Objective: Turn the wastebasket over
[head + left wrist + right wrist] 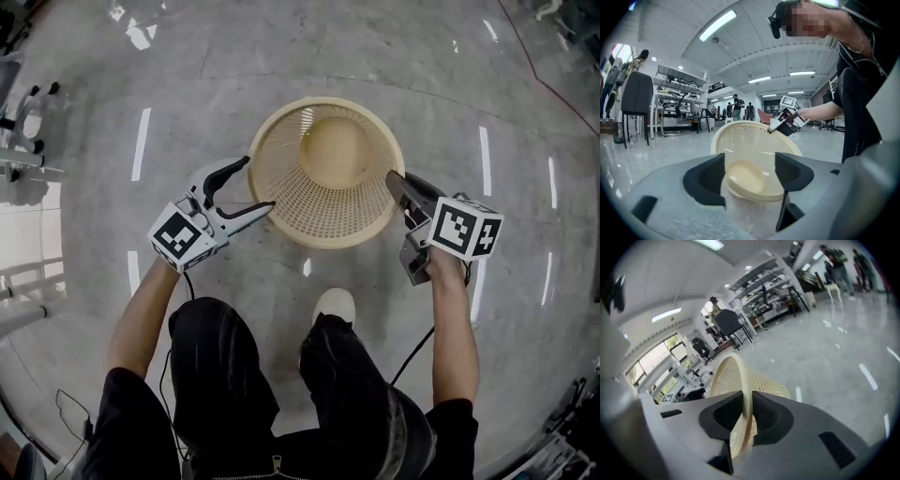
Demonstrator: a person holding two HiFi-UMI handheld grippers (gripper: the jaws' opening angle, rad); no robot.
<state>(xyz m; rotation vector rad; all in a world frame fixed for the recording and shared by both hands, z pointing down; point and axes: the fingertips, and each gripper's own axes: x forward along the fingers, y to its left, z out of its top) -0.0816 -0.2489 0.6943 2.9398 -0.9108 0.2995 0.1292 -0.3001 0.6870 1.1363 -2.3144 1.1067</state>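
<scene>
A beige mesh wastebasket (328, 202) stands over the grey floor with its mouth towards the head camera, so its solid bottom shows inside. My right gripper (394, 180) is shut on the rim at the basket's right side. In the right gripper view the thin rim (746, 394) runs between the two dark pads. My left gripper (260, 183) is at the basket's left side with its jaws spread wide, tips at the rim and outer wall. In the left gripper view the basket (754, 154) fills the gap between the jaws, and the right gripper (787, 123) shows on the far rim.
The person's dark trouser legs and a white shoe (335, 305) are just below the basket. A cable (412, 352) trails from the right gripper. Metal racks (19, 141) stand at the left edge. A dark chair (636, 101) and distant people appear in the left gripper view.
</scene>
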